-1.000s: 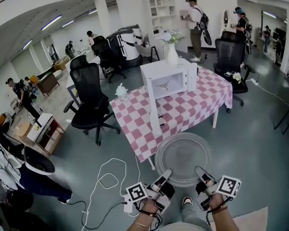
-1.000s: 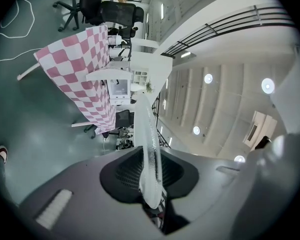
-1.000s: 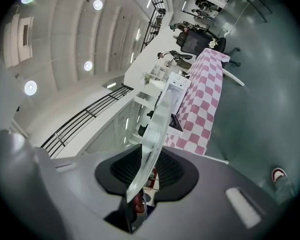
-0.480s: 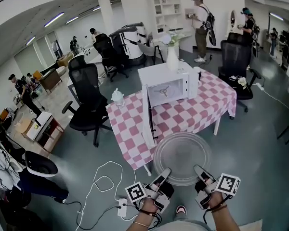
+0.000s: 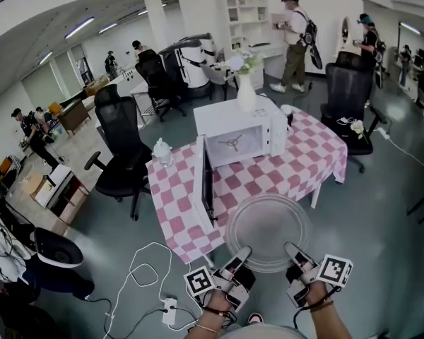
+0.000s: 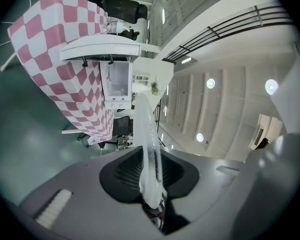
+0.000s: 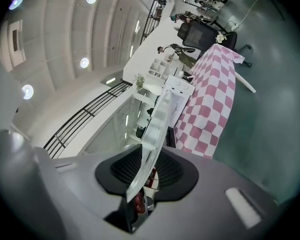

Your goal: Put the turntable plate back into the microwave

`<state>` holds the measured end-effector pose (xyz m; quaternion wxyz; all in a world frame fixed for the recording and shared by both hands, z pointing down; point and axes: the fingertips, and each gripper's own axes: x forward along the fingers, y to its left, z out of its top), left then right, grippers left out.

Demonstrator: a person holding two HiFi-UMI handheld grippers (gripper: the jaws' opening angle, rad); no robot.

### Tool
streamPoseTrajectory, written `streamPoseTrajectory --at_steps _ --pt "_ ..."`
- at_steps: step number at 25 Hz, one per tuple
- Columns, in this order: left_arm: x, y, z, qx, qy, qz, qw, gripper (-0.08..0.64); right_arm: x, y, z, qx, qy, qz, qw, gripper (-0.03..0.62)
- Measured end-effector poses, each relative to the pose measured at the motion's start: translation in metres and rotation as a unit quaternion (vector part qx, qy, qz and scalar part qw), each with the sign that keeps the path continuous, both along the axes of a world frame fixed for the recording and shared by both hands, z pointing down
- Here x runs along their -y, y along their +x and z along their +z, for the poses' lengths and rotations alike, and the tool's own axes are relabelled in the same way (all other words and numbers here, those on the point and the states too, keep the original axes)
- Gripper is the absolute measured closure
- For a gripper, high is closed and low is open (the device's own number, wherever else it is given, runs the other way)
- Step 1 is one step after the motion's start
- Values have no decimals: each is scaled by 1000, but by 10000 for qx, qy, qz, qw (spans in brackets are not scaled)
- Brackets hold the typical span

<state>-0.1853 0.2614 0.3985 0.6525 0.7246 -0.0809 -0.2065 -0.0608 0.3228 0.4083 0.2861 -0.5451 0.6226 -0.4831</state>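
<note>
nearest me the left gripper (image 5: 242,256) and the right gripper (image 5: 292,251) are each clamped on the near rim of the glass turntable plate (image 5: 268,221), held level in the air at the near edge of the checked table (image 5: 304,164). beyond it the microwave (image 5: 230,115) stands with its door (image 5: 205,182) swung wide and no plate inside, so the pick-up looks done — closing in, sliding the plate in and seating it are left.
</note>
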Motion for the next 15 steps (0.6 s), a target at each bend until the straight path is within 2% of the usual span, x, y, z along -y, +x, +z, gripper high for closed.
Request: streamPoseTrajectory --at_steps 4,12,15 --pt "16 19 0 77 36 -8 10000 508 14 21 3 20 -42 32 10000 506" --pt "38 51 -1 104 31 103 9999 506 38 50 2 1 165 45 9999 506" --pt "51 62 5 109 5 129 9999 506 49 62 8 -33 48 100 9999 506"
